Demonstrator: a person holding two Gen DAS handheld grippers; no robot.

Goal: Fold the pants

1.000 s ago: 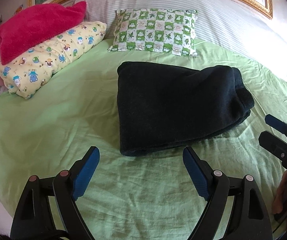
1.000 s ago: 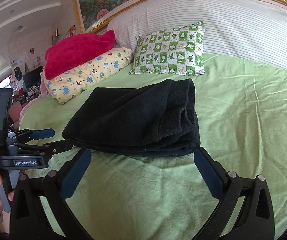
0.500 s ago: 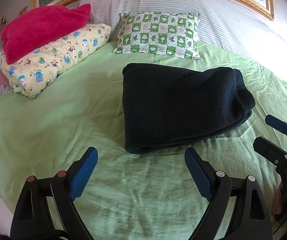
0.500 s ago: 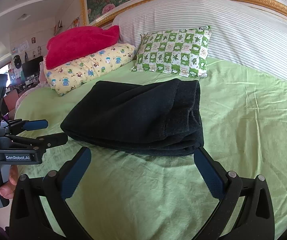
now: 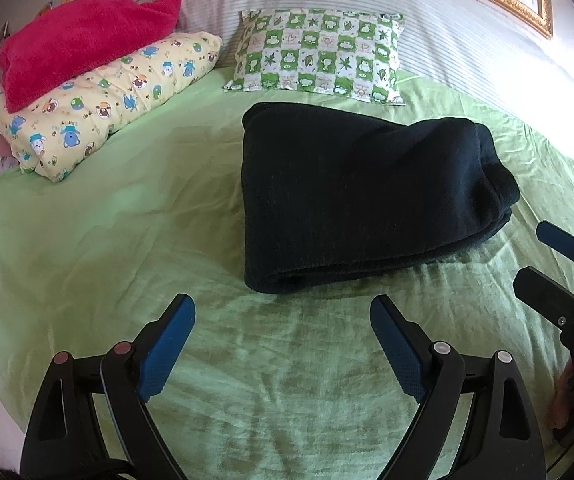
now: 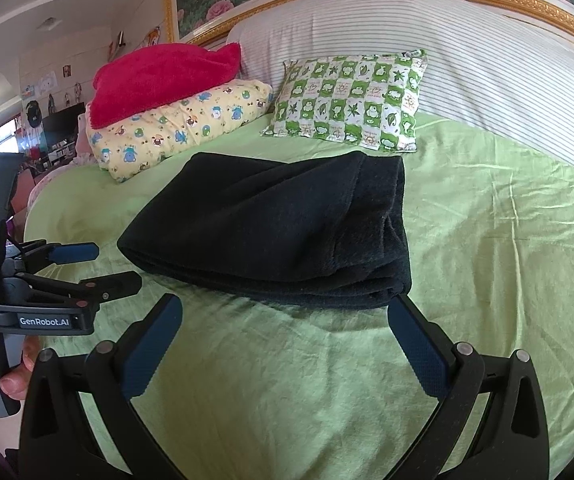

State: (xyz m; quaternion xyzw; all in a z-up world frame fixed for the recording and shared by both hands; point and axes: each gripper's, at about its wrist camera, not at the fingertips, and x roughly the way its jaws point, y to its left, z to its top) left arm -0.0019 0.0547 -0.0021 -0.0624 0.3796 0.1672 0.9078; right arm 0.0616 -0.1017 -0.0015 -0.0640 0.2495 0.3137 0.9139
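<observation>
Dark navy pants lie folded in a thick rectangle on the green bedsheet, also in the right wrist view. My left gripper is open and empty, a short way in front of the fold's near edge. My right gripper is open and empty, its right fingertip close to the pants' near right corner. The right gripper also shows at the right edge of the left wrist view; the left gripper shows at the left of the right wrist view.
A green checked pillow lies behind the pants. A yellow cartoon pillow with a red towel on it lies at the back left. A white striped headboard cushion runs along the back.
Both grippers have drawn back slightly and shifted; the pants sit a little further right in the left wrist view. The pants have not moved on the bed. Both grippers stay open.
</observation>
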